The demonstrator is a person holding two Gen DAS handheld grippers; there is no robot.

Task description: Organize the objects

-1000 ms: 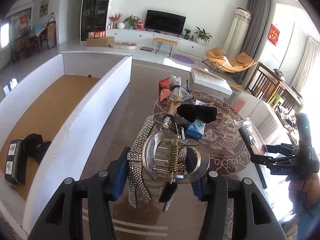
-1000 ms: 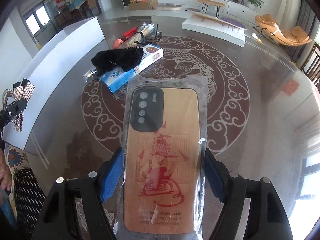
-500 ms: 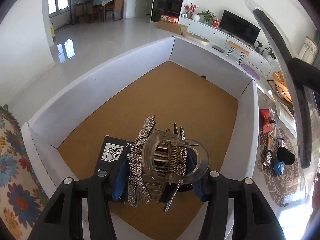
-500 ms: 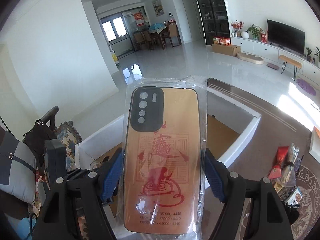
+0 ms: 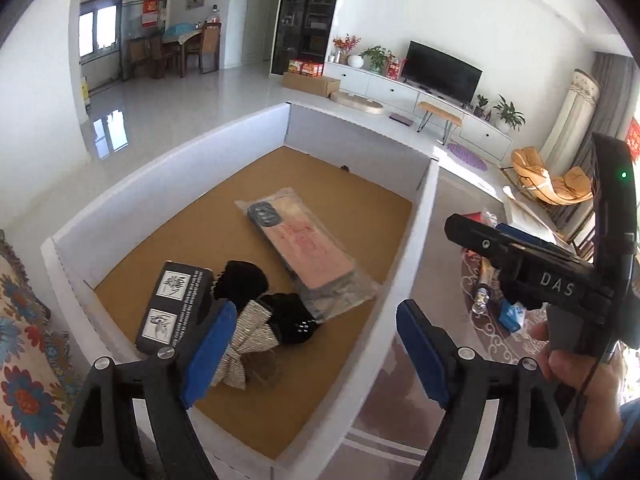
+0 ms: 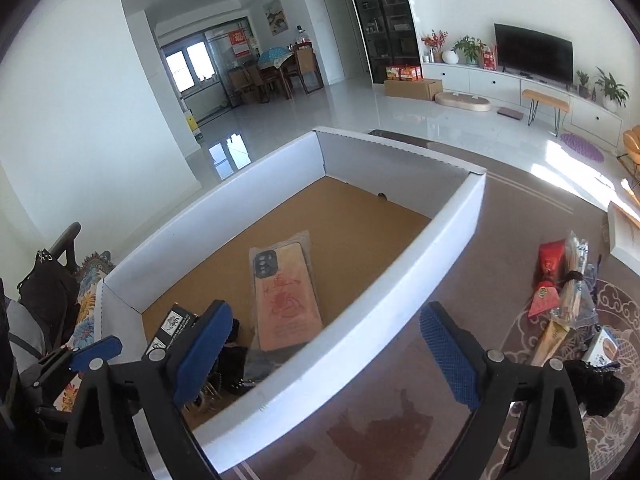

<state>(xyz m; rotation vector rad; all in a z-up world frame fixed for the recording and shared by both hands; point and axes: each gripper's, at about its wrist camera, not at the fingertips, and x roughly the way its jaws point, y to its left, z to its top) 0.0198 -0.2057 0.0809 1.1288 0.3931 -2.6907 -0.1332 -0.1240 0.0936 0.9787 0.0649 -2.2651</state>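
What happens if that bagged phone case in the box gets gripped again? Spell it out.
The bagged phone case lies flat and looks thin, so probably stiff and light. Its loose plastic wrap, crumpled at the near end, may slip between pads. Flat on the white box floor, it likely slides, not rolls.

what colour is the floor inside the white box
Tan cardboard brown, seen best in the left wrist view.

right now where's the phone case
In both views the phone case lies flat on the brown floor of the white box, just beyond the black pouch and the glittery hair clip.
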